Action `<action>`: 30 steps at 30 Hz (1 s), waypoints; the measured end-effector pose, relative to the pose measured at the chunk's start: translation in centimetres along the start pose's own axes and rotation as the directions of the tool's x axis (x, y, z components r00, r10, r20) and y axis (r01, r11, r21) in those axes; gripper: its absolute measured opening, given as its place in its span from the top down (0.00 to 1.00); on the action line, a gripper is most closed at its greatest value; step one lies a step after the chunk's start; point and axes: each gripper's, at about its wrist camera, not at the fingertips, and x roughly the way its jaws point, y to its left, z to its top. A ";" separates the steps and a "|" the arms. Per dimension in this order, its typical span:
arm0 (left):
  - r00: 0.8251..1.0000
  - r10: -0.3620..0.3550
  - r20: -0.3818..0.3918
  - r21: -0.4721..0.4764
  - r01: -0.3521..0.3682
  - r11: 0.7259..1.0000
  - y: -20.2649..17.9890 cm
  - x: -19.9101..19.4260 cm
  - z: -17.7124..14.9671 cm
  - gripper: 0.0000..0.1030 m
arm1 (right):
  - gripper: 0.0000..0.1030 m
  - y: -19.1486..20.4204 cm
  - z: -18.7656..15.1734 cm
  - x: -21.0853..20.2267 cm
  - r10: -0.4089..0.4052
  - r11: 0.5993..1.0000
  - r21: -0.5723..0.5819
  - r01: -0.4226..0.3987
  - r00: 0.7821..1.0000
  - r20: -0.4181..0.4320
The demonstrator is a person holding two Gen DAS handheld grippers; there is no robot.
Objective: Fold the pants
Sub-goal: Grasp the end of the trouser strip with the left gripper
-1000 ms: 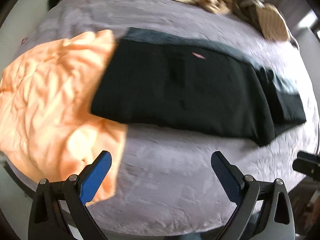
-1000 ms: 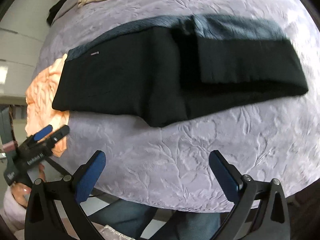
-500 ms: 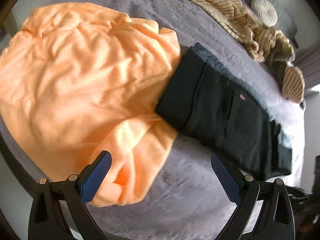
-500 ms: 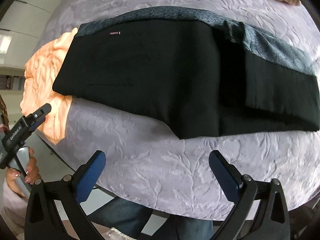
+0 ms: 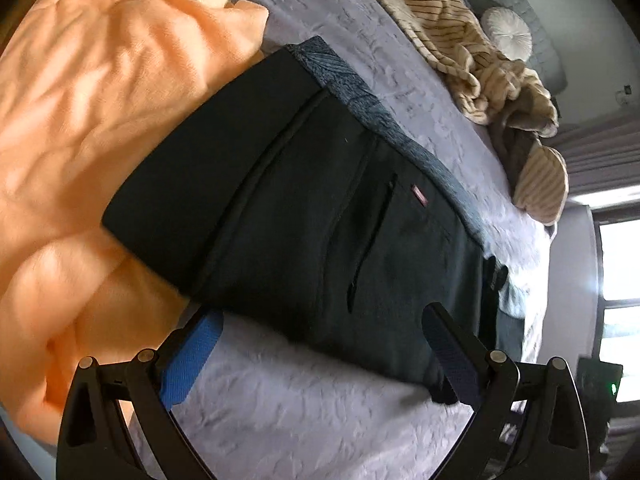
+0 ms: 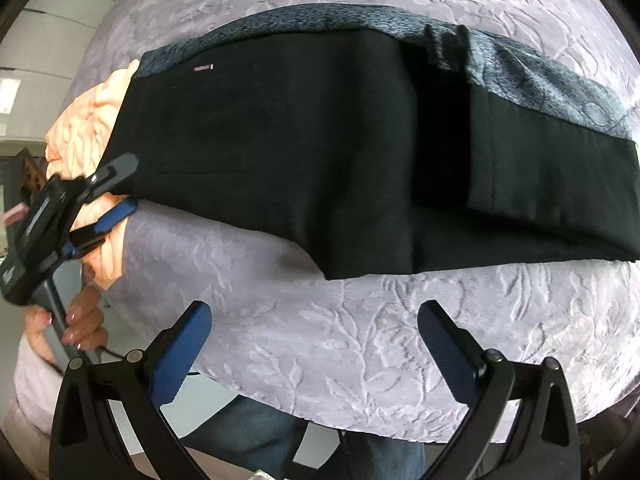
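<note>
The pants (image 6: pixel 320 152) are laid flat on the bed (image 6: pixel 360 340), folded lengthwise, with the leg ends already doubled back over the right part. The waist end lies at the left, partly over an orange blanket (image 5: pixel 80 120). In judgement, 1 further fold is in hand: the waist end is probably to be brought over toward the right.

The left gripper (image 5: pixel 320 348) is held low at the near edge of the pants by the waist corner, its fingers (image 5: pixel 192 356) spread wide and holding nothing; in the right wrist view the same gripper (image 6: pixel 116 188) is seen at that near left corner. The right gripper (image 6: pixel 312 344) hovers over bare bedcover nearer than the pants, its fingers (image 6: pixel 180 352) likewise spread and empty.

The next move is likely to call for both layers of the near edge to be taken between the left fingers, without the blanket being caught beneath.

Open bedcover is left along the near side and beyond the far edge. A striped cloth (image 5: pixel 460 40) lies well apart at the far right.
</note>
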 end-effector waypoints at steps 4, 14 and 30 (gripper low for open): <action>1.000 0.015 0.016 -0.016 -0.015 1.000 -1.1 0.1 0.6 0.03 | 0.00 -0.8 0.0 -0.1 0.011 1.000 0.011 -0.011 1.000 -0.004; 0.978 0.210 0.012 0.009 -0.210 0.978 -1.8 2.4 1.3 0.42 | 0.00 -0.4 3.6 -3.1 0.040 0.999 -0.020 -0.039 0.997 0.073; 0.758 0.461 0.461 0.521 -0.652 0.552 -10.3 3.3 -4.6 0.63 | 0.00 19.5 16.5 -4.2 0.068 0.894 -0.434 -0.112 0.991 -0.117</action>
